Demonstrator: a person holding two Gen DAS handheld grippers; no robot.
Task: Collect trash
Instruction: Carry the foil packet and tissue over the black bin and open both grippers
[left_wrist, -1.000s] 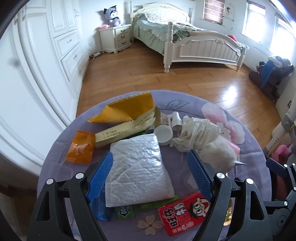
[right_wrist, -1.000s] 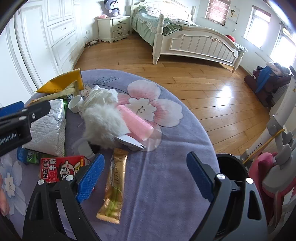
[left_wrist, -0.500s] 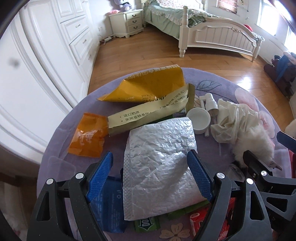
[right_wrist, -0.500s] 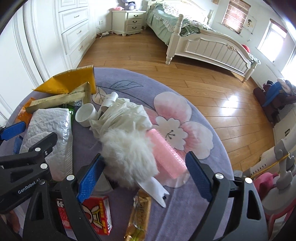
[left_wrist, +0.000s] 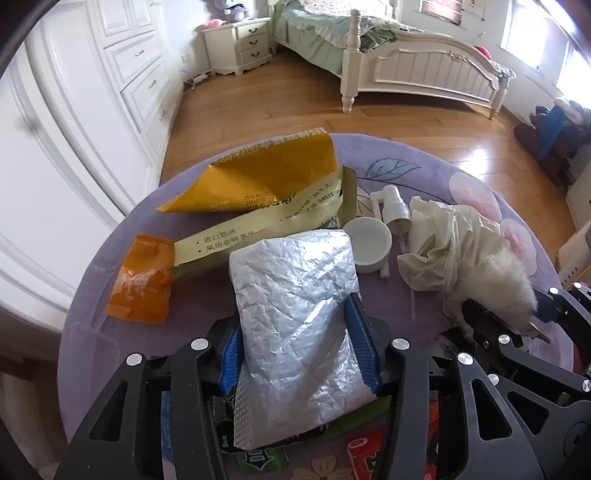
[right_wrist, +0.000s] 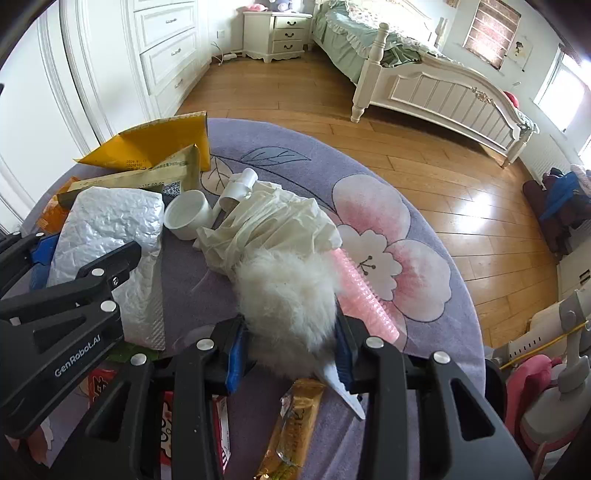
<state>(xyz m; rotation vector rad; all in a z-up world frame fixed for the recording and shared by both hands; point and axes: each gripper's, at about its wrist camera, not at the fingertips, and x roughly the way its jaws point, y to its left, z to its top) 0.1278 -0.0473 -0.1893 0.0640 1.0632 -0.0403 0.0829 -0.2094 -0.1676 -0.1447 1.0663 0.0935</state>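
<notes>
On the round purple table (left_wrist: 110, 266) two pieces of trash are being taken at the same moment. The left gripper (left_wrist: 295, 350) is closing on the silver bubble mailer (left_wrist: 295, 295), which lies flat in the middle of the litter with its near end between the blue pads; the pads touch both long edges and the foil already bends up a little. This mailer looks very light and soft, and its skin is smooth, so I think it can slip or fold; a hold across the narrow width, near the end, seems the best place. The right gripper (right_wrist: 290, 350) is closing on the white fluffy tuft (right_wrist: 288, 295), which sits just beside the crumpled cream bag (right_wrist: 273, 225) and touches the pink ribbed roll (right_wrist: 365, 295). The fur fills the gap between the pads. It surely weighs almost nothing and squeezes down easily, so the grip should go deep into its body, not only the loose hairs.
</notes>
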